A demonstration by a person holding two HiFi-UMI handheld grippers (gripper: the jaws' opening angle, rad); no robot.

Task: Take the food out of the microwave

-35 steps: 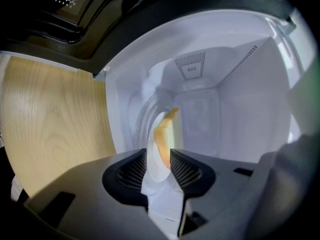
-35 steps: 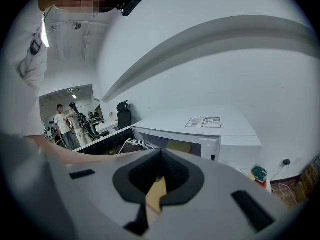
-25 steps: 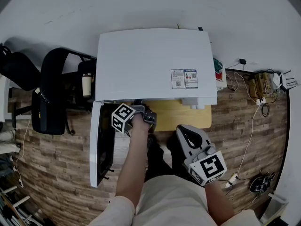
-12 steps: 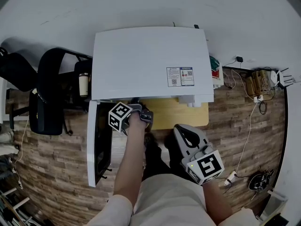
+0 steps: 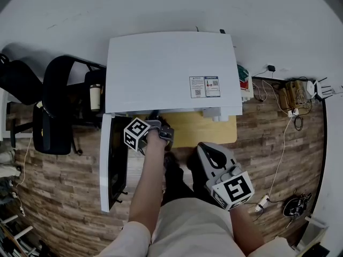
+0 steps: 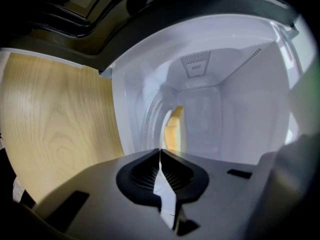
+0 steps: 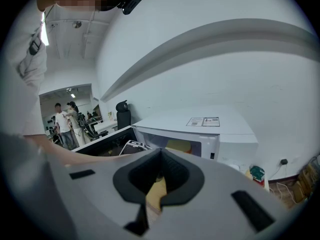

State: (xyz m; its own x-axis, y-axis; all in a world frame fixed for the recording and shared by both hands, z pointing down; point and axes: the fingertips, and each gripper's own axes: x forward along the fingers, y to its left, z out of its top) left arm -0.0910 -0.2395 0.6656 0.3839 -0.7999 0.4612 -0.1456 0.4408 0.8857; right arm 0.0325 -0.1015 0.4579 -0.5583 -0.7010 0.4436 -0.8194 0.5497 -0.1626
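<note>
The white microwave (image 5: 161,68) stands on a yellow wooden table (image 5: 203,130), its door (image 5: 110,165) swung open to the left. My left gripper (image 5: 159,126) reaches into the opening. In the left gripper view the white cavity holds a clear plate with yellow food (image 6: 173,129) on it. The left gripper (image 6: 160,154) has just been closing and is shut, with the plate's thin pale rim (image 6: 164,189) between its pads. My right gripper (image 5: 206,148) hangs in front of the table. Seen in its own view, the right gripper (image 7: 160,156) is shut on nothing.
A black chair (image 5: 59,106) and a cup (image 5: 95,96) stand left of the microwave. Cables and plugs (image 5: 295,98) lie on the wood floor at the right. People (image 7: 62,121) stand far off in the right gripper view.
The head view has shifted slightly. Both grippers keep their places by the microwave, the left one still in the opening.
</note>
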